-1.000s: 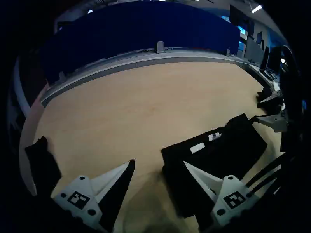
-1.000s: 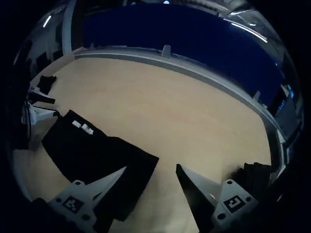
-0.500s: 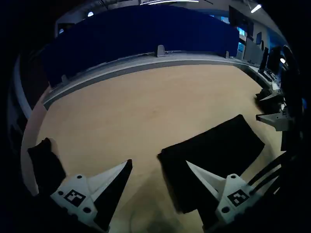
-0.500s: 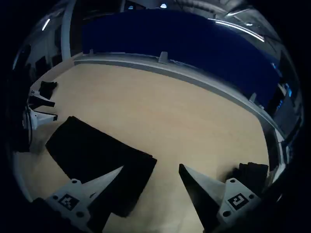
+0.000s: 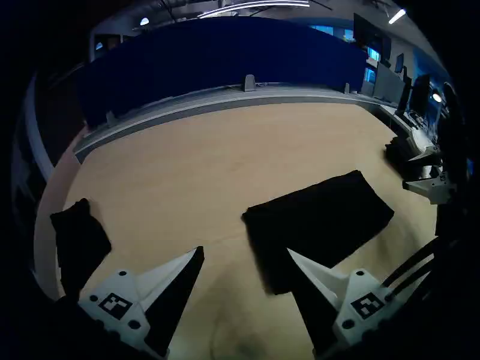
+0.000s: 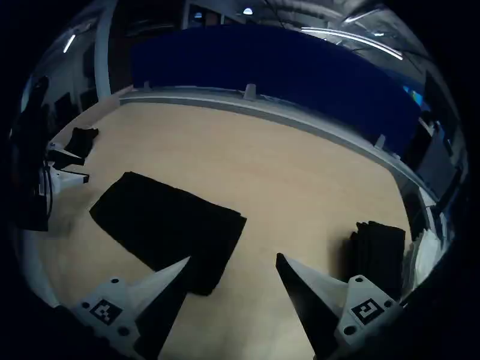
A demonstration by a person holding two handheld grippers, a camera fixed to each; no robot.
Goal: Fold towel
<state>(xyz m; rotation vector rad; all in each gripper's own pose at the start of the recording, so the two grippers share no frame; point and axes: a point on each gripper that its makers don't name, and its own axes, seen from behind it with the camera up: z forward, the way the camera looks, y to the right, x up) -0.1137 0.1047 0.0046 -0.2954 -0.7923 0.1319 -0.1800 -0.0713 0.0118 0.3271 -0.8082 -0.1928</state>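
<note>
towel point(image 5: 318, 219): left gripper view, dark, folded flat on the wooden table point(image 5: 198, 156), just ahead of the left gripper point(image 5: 244, 250), tongs spread, empty. right gripper view: same towel point(image 6: 168, 219) near the right gripper point(image 6: 233, 257), tongs spread, empty. risk: a finger snagging one layer would drag the fold askew. no legible writing; square markers point(image 6: 102, 312) only.

The black towel point(image 5: 318, 231) lies flat on the pale wooden table point(image 5: 210, 162) as a folded, layered rectangle with no labels showing, at about 4 o'clock in the left gripper view and 8 o'clock in the right gripper view point(image 6: 171, 231).
</note>
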